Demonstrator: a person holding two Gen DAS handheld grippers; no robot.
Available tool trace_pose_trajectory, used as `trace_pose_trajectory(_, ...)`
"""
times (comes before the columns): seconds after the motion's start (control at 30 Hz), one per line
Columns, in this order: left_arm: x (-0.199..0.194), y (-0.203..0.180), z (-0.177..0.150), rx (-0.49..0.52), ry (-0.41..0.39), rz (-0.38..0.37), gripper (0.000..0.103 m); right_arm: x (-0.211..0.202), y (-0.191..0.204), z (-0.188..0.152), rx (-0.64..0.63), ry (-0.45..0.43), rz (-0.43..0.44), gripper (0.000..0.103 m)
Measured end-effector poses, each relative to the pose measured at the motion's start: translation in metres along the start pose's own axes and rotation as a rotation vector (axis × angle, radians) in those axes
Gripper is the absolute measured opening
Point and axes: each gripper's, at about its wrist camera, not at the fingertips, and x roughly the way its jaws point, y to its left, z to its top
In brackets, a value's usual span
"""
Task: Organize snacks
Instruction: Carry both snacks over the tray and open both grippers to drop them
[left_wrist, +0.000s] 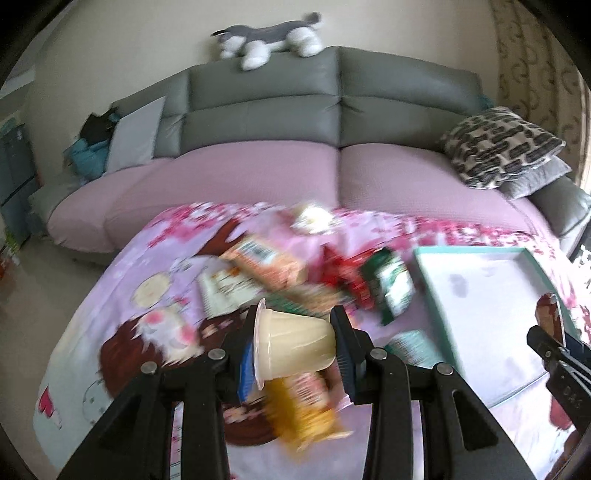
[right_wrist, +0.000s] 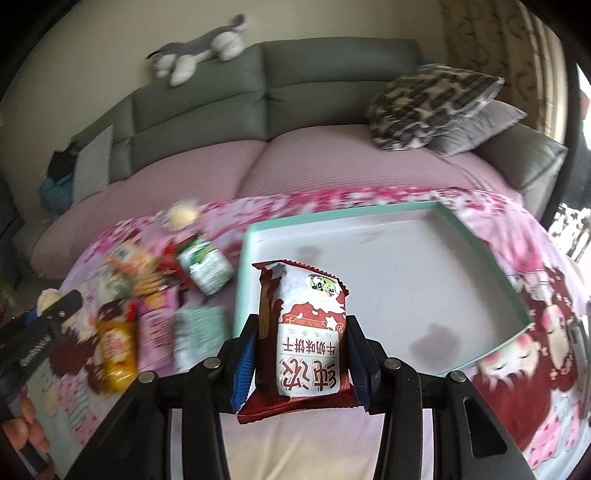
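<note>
Grey sofa (left_wrist: 332, 99) with pink seat covers fills the background, a plush husky (left_wrist: 273, 35) lying along its backrest; in front stands a counter under a pink cartoon cloth (left_wrist: 122, 295). On it, to the right, sits a shallow teal-rimmed tray (right_wrist: 491, 273), empty, its white floor marked by dark stains. Left of the tray lies a blurred heap of loose snacks (left_wrist: 317, 273).

Right tool (right_wrist: 301, 354) is closed on a red-and-white biscuit packet (right_wrist: 306, 332), held upright just before the tray's near rim. Left tool (left_wrist: 295, 343) is clamped end to end on a cream pudding cup (left_wrist: 295, 345), held on its side above a yellow packet (left_wrist: 306, 413).

Risks, as judged: the cup's tapered wall could slide out between the pads; the soft packet could fold and drop short of the tray.

Legible writing: the packet, seen inverted, reads 牛奶味饼干 under a large 浓; other labels are too blurred to read
</note>
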Motion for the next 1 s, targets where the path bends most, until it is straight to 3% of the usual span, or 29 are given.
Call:
trace_pose_trajectory(0.23, 0.009, -0.064, 0.025, 0.086, -0.028, -0.116, 0.039, 0.006, -0.048, 0.017, 0.047, -0.039, -0.107, 0.047)
trace_pose_trajectory(0.57, 0.039, -0.155, 0.039, 0.205, 0.001, -0.238, 0.039, 0.027, -0.093, 0.022, 0.118, -0.025, -0.179, 0.047)
trace_pose_trajectory(1.0, 0.082, -0.202, 0.035, 0.257, 0.068, -0.226, 0.039, 0.049, -0.131, 0.015, 0.212, -0.005, -0.194, 0.047)
